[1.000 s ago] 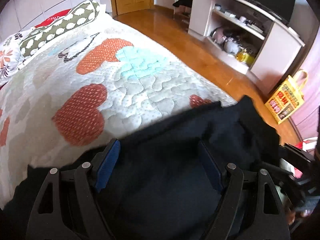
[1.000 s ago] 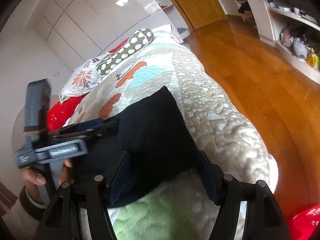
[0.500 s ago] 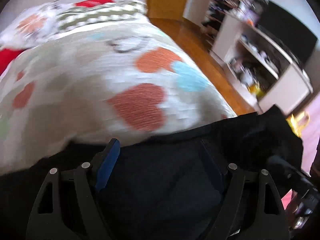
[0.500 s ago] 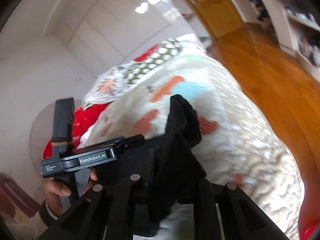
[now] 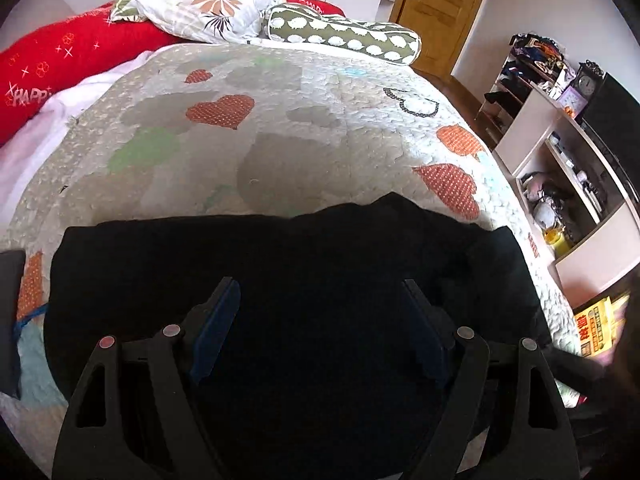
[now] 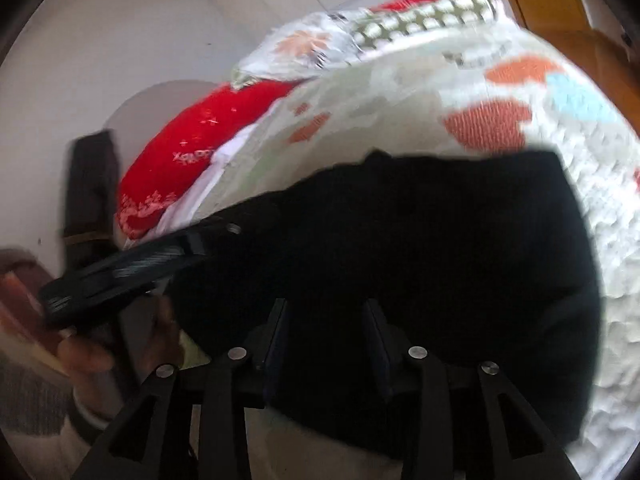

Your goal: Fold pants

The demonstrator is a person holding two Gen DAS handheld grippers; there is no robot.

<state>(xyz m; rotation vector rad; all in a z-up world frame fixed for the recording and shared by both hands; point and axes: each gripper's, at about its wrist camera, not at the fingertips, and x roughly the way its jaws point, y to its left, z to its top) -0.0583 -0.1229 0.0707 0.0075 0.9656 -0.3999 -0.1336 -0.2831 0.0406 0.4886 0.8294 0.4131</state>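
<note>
The black pants [image 5: 288, 264] lie folded in a wide flat block at the near edge of the quilted bed [image 5: 280, 128]. My left gripper [image 5: 320, 316] hovers just above them, jaws wide apart and empty. In the right wrist view the pants [image 6: 440, 232] fill the middle. My right gripper [image 6: 326, 328] is over their near edge with the jaws partly apart, and dark cloth lies between the pads; I cannot tell if it is pinched. The left gripper's body [image 6: 120, 268] and the hand holding it show at the left of that view.
Pillows: a red one [image 5: 60, 64], a flowered one [image 5: 200, 4] and a green patterned bolster [image 5: 344, 38] line the head of the bed. A white shelf unit [image 5: 560, 184] and a yellow bag [image 5: 596, 328] stand on the wooden floor to the right.
The right gripper closed on a raised pant fold, carried it across, and its jaws have now parted somewhat. The pants now lie flatter. The left gripper swung to face the head of the bed.
</note>
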